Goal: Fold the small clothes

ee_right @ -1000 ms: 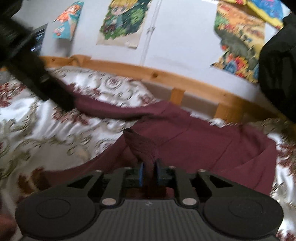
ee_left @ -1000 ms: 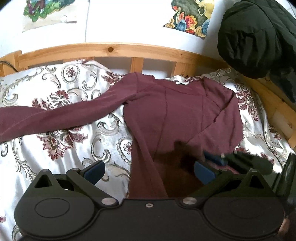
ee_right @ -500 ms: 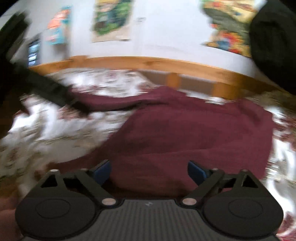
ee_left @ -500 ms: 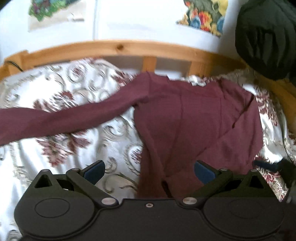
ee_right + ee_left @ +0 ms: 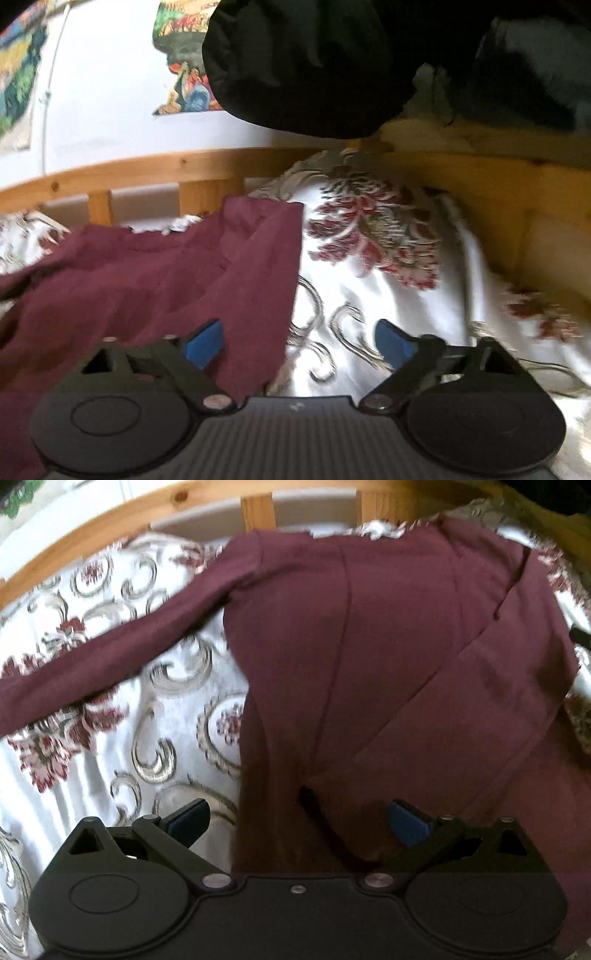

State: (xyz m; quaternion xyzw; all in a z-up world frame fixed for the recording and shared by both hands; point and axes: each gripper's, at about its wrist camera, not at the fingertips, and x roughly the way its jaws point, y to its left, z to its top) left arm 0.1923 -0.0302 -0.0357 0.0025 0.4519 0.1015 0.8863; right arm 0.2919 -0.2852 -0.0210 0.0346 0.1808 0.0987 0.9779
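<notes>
Maroon long-sleeved knit top [image 5: 388,657] flat on floral white bedspread [image 5: 122,716]
Left gripper [image 5: 297,818] jaws wide over hem, empty; right gripper [image 5: 297,341] narrowing, unpinched at top's edge

Shirt [image 5: 388,646] flat on bedspread [image 5: 122,686]; bed rail [image 5: 155,170] behind; sleeve [image 5: 110,653] stretched left.

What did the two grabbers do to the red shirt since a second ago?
The right gripper let go of the fold of the maroon shirt it was pinching and swung off to the shirt's right edge; its jaws are closing again with nothing pressed between them. The left gripper moved down closer to the shirt, open. The shirt's long sleeve stayed stretched out on the flowered bedspread.
</notes>
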